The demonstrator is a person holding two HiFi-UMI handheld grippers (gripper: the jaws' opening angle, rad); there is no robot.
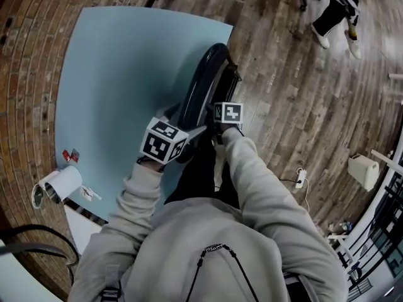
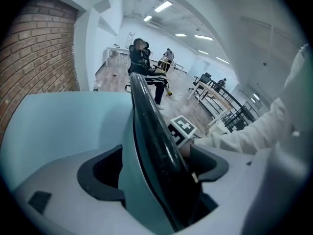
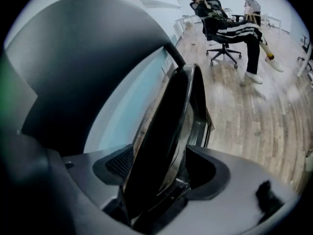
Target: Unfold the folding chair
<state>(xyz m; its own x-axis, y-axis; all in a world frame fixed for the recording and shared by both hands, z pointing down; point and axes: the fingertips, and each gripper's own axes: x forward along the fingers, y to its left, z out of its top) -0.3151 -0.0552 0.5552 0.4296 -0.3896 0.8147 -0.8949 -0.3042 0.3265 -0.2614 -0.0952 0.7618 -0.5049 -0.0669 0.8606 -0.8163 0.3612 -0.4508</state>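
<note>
Slippage threatens: left gripper [image 2: 154, 168] and right gripper [image 3: 157, 174] both gape, holding nothing, astride the folding chair [image 1: 200, 83], so a shallow bite could let it topple.

The chair [image 1: 200, 80] was black and folded flat, its layers closed against each other. It stood upright on edge, just beside the right edge of the blue surface [image 1: 119, 74], with its thin side facing up. Its top rim was a glossy, rounded arch that ran along that edge. On the side turned away from the blue surface, dark metal frame tubes showed.
</note>
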